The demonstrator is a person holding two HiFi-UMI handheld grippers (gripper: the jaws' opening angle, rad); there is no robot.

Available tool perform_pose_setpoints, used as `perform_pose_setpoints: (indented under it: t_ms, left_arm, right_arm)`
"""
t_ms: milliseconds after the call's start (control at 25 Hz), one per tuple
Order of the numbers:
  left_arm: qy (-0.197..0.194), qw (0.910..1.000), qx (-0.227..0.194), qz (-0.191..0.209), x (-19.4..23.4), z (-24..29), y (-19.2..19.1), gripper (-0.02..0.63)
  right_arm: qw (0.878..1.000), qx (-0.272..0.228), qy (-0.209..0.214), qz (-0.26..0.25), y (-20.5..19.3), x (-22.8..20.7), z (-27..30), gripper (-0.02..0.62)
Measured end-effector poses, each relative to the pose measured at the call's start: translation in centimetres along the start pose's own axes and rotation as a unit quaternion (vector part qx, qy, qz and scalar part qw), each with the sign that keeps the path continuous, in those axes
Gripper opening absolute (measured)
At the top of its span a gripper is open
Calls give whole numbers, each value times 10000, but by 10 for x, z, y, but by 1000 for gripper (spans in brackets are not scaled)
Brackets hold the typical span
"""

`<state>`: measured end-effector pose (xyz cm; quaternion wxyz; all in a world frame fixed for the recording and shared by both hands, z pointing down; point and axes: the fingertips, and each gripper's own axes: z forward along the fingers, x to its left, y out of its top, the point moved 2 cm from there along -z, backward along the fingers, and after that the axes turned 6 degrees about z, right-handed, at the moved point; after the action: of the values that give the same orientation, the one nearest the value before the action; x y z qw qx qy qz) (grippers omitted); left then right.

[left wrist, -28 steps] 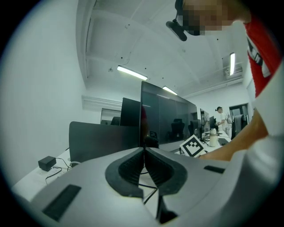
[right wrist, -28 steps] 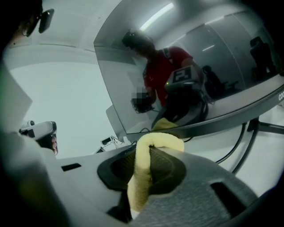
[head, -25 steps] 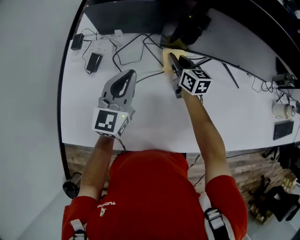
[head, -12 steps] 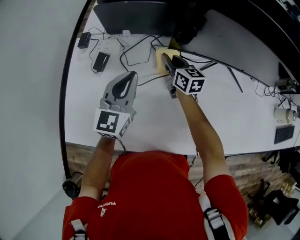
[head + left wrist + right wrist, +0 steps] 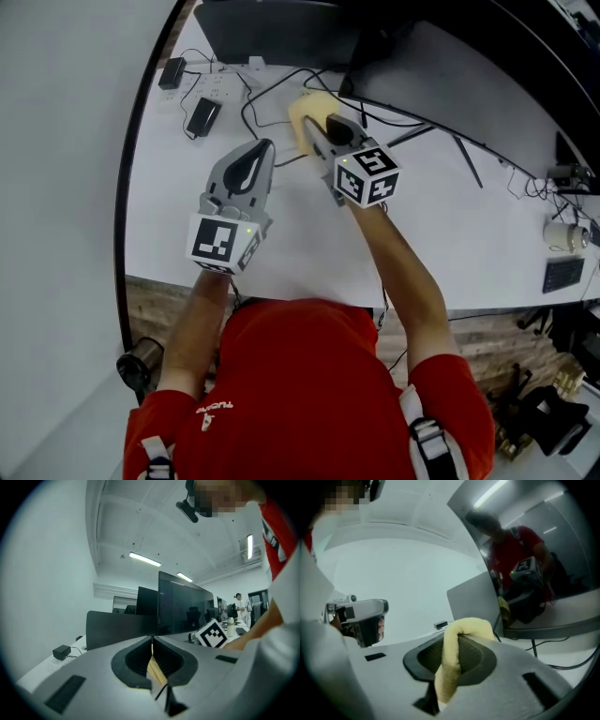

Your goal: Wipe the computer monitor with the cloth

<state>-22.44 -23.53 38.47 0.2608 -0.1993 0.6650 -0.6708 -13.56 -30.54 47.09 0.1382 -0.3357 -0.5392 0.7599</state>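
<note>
A dark monitor (image 5: 272, 28) stands at the back of the white table (image 5: 469, 216); in the right gripper view its screen (image 5: 534, 569) fills the right side and mirrors the person. My right gripper (image 5: 317, 129) is shut on a yellow cloth (image 5: 302, 114), which loops out over the jaw tips (image 5: 468, 623) a short way in front of the monitor. To its left my left gripper (image 5: 260, 147) hovers over the table, jaws together with nothing held (image 5: 152, 639). Its view shows the monitor (image 5: 187, 606) ahead and the right gripper's marker cube (image 5: 213, 633).
Black cables (image 5: 272, 89) snake across the table below the monitor. A power strip (image 5: 220, 89), a black adapter (image 5: 172, 72) and a black device (image 5: 202, 114) lie at the back left. A white mug (image 5: 562, 234) and keyboard (image 5: 564, 274) sit far right.
My right gripper has carried the cloth leftward and slightly back from the monitor's base. The left gripper has stayed in place.
</note>
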Motion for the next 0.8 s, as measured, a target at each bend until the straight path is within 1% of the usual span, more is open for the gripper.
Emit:
perform_pose_setpoints:
  t_ms: [200,320,440,640,800]
  left_arm:
    - [45,9999,-95,-79,-15,6,6,11]
    - [84,9998,-160,-113,-26,10,12,11]
    - [106,9996,-226,-138,-43,12,21,11]
    - [89,9992,-380,-67,-77,19,38,11]
    - [-10,9994,-356,29,-112,25,57,11]
  right_arm:
    - [9968,-88,190,-768,15,31,-29,58]
    - [9937,-142,201,-1097,21,42,-51,58]
    - [9923,-270,185,-1194,30,47,-78,58]
    - [9895,-552,142,-1332,52,48,-129,58]
    - [9865,-804,17,-1424,67,41,-171,58]
